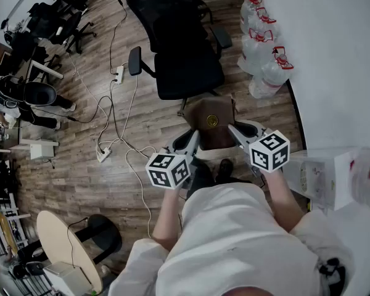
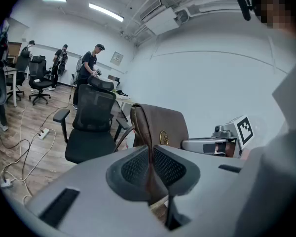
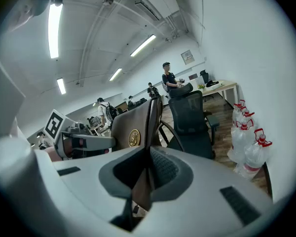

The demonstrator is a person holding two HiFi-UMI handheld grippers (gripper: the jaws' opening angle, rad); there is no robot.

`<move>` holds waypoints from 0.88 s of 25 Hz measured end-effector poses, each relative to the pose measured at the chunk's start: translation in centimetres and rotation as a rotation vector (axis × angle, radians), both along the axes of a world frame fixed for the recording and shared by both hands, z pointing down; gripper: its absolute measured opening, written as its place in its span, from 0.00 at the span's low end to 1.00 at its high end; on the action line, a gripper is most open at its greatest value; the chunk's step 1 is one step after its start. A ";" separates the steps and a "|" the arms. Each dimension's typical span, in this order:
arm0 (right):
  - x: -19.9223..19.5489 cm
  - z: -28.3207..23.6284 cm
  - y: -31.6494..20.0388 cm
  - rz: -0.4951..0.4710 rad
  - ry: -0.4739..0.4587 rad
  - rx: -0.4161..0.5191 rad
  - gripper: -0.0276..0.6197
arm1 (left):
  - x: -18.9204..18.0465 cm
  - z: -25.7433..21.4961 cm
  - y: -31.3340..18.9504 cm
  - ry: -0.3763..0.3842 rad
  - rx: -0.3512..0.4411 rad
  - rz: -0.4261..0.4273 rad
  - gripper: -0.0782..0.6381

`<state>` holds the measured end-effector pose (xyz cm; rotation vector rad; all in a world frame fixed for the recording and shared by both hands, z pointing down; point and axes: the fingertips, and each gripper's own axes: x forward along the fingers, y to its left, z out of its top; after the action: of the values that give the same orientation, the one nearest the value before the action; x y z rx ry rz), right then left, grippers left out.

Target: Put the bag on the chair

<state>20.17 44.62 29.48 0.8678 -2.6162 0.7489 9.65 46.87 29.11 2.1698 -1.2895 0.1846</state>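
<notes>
A brown bag [image 1: 211, 128] with a round gold emblem hangs upright between my two grippers, just in front of the person's feet. My left gripper [image 1: 195, 138] is shut on the bag's left edge, and the brown edge [image 2: 149, 132] runs straight down between its pads. My right gripper [image 1: 233, 129] is shut on the bag's right edge [image 3: 149, 127] in the same way. The black office chair [image 1: 188, 73] stands just beyond the bag, its seat facing me. In the left gripper view the chair [image 2: 91, 132] is to the left of the bag [image 2: 164, 128].
Several large water bottles [image 1: 262, 48] stand against the white wall right of the chair. Cables and power strips [image 1: 105, 155] lie on the wooden floor to the left. A round table [image 1: 61, 239] is at lower left, a box [image 1: 320, 174] at right. People stand far off.
</notes>
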 end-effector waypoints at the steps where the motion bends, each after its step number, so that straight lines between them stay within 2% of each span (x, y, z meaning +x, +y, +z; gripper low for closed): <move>1: 0.1 0.0 -0.1 -0.001 0.003 0.007 0.10 | 0.1 -0.1 -0.1 -0.001 0.004 0.002 0.15; 11: 0.9 0.3 0.4 -0.022 0.029 0.038 0.10 | 1.0 0.2 0.3 -0.013 -0.002 0.003 0.15; 22: 1.6 1.1 1.2 -0.035 0.025 0.022 0.11 | 1.8 0.7 1.2 -0.014 -0.019 -0.012 0.15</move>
<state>21.79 45.80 30.56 0.8294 -2.6157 0.6970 11.42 48.04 29.83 2.1481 -1.3033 0.2062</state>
